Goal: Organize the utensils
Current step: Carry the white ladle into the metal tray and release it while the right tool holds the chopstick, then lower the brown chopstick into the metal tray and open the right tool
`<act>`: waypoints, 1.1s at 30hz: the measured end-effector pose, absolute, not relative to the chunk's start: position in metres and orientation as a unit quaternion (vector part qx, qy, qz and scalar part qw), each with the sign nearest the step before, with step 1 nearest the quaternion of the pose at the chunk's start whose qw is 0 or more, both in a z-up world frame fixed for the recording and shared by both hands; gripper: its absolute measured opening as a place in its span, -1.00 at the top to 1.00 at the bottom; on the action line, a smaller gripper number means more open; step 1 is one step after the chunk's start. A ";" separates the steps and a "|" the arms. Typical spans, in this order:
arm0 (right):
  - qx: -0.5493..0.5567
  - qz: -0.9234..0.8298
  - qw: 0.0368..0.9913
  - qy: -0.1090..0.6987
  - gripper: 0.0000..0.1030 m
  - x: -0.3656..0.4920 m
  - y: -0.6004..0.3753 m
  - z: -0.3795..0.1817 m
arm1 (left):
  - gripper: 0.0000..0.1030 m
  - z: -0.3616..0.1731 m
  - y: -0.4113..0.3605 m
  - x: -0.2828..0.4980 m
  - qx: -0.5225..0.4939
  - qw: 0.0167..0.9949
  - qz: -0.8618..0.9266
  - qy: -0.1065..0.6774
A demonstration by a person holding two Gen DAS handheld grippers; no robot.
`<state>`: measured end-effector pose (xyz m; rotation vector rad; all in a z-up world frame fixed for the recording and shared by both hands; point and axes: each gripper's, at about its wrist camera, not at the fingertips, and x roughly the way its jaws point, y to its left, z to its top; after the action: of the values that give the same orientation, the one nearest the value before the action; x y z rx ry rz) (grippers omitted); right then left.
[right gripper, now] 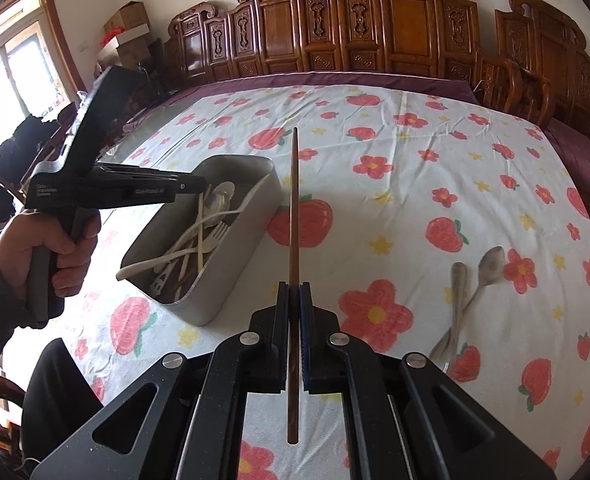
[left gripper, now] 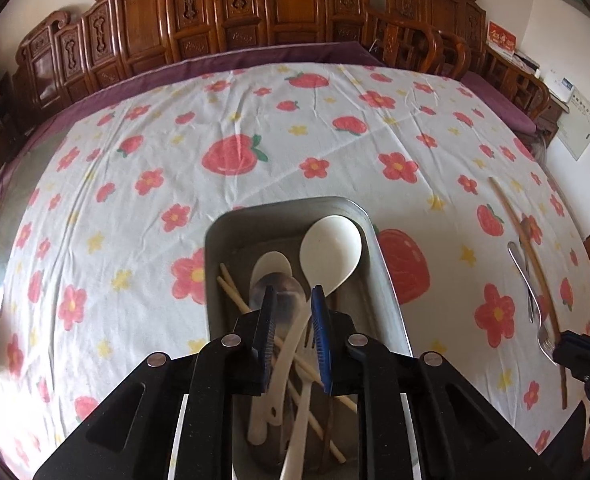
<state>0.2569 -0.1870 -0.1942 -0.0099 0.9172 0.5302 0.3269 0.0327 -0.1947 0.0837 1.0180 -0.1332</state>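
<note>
Right gripper (right gripper: 294, 292) clamping a thin dark brown wooden chopstick (right gripper: 294, 216), blue ribbed pads pinching it at mid-length, stick running straight up the frame centre, lower end poking out below between the black gripper arms. Left gripper (left gripper: 293, 294) hovering over the tray with jaws parted, nothing between the pads; seen side-on at centre left of the right wrist view (right gripper: 193, 188), person's hand (right gripper: 51, 252) wrapping its handle.

Rounded-corner rectangular metal tray (left gripper: 379, 256) sitting at lower centre in the left wrist view, dull grey, smooth walls; same tray (right gripper: 231, 256) at centre left in the right wrist view. Holding a jumble: large white plastic spoon (left gripper: 331, 252) with wide oval bowl, smaller white spoon (left gripper: 271, 266), shiny metal spoon (left gripper: 285, 296) partly hidden behind the left pad, pale wooden chopsticks (left gripper: 231, 290) crossing underneath. Lower ends of all these getting cut off by the gripper body; fork tines in the tray barely making out.

Lying loose on the cloth at lower right in the right wrist view: metal spoon (right gripper: 489, 266) crossing another metal handle (right gripper: 457, 292), its head end hidden behind the gripper arm.

Crinkled white tablecloth (left gripper: 215, 208), strawberry and flower print, covering the table. Carved dark wooden chairs (right gripper: 375, 28) lining the top of frame.
</note>
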 end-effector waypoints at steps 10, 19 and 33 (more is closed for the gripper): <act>0.003 0.284 0.850 0.443 0.88 0.267 -0.119 -0.199 | 0.68 -0.169 0.068 0.296 0.045 0.888 -0.062 0.454; 0.017 0.286 0.840 0.462 0.88 0.289 -0.074 -0.210 | 0.67 -0.163 0.103 0.274 0.043 0.895 -0.051 0.440; -0.005 0.274 0.834 0.479 0.85 0.299 -0.049 -0.230 | 0.67 -0.164 0.127 0.259 0.028 0.899 -0.045 0.435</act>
<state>0.2992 -0.0491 -0.2303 -0.0115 1.0154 0.5809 0.2591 0.1267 -0.1640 0.0582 0.9000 -0.0940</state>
